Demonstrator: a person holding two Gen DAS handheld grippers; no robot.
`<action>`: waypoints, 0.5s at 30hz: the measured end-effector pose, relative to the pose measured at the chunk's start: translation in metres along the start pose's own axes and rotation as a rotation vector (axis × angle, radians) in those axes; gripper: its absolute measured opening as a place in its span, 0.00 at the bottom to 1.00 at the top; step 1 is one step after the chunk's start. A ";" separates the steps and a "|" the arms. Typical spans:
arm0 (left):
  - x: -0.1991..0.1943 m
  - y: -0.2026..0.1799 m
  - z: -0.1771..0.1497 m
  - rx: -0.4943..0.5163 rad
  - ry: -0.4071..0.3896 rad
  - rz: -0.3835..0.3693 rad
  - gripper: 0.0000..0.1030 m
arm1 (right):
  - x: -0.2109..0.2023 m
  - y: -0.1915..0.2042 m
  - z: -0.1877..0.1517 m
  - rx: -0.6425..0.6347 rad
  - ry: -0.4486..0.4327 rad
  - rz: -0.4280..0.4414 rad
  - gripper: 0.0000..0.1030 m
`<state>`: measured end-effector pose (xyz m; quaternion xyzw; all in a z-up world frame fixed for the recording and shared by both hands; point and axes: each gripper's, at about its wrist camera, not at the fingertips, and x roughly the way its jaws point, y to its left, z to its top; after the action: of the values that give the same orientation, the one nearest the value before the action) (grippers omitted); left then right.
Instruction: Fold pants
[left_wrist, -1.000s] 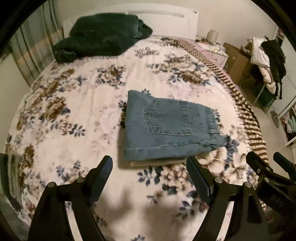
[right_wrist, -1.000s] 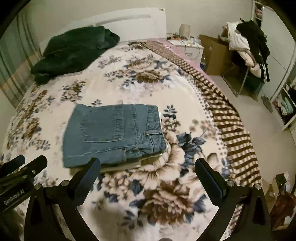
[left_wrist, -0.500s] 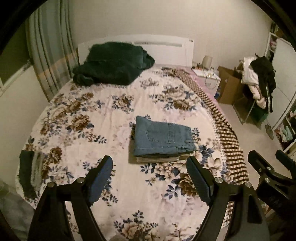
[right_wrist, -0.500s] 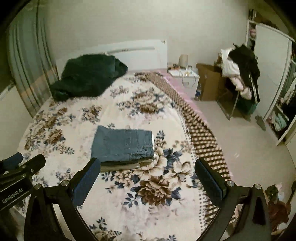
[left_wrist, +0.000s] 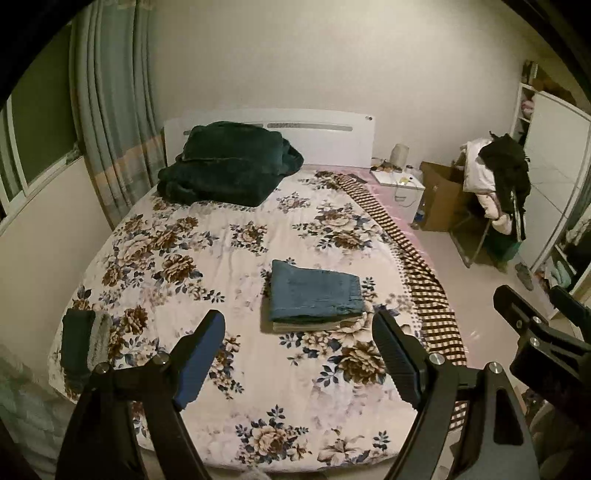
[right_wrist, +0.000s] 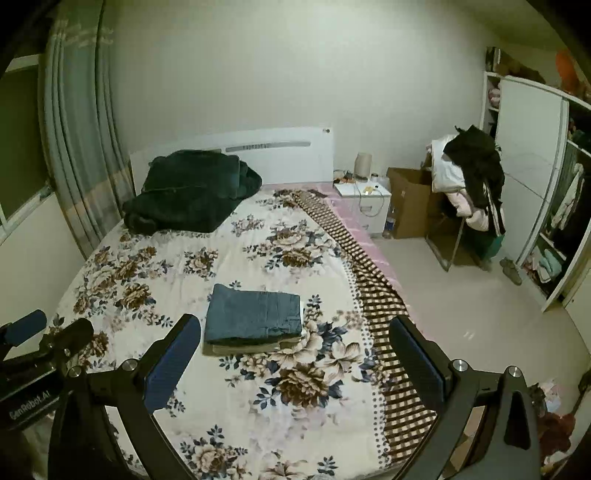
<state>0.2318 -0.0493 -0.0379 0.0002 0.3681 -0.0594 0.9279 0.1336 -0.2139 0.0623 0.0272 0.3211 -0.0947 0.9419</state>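
Folded blue jeans (left_wrist: 314, 291) lie on top of a folded beige garment in the middle of the floral bedspread (left_wrist: 207, 258). They also show in the right wrist view (right_wrist: 255, 314). My left gripper (left_wrist: 299, 354) is open and empty, held well back from the jeans near the foot of the bed. My right gripper (right_wrist: 295, 358) is open and empty, also far back. Each gripper shows at the edge of the other's view.
A dark green blanket (left_wrist: 229, 166) is heaped at the headboard. A small dark folded cloth (left_wrist: 81, 343) lies at the bed's left corner. A nightstand (right_wrist: 365, 199), cardboard box (right_wrist: 410, 199), clothes-laden chair (right_wrist: 469, 184) and wardrobe (right_wrist: 535, 184) stand to the right.
Both grippers have pulled far back and up from the jeans. The folded jeans have stayed in place and now look much smaller.
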 end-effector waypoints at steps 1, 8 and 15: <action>-0.004 0.000 0.000 0.005 0.000 0.000 0.78 | -0.009 0.001 0.001 0.000 -0.001 0.001 1.00; -0.025 0.004 -0.006 -0.009 -0.006 0.011 0.79 | -0.048 0.004 0.003 -0.010 -0.005 0.010 1.00; -0.035 0.007 -0.011 -0.001 -0.016 0.034 0.97 | -0.060 0.003 0.000 -0.005 -0.007 0.009 1.00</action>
<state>0.2001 -0.0384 -0.0225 0.0054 0.3607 -0.0434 0.9317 0.0878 -0.2012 0.0987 0.0261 0.3181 -0.0896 0.9435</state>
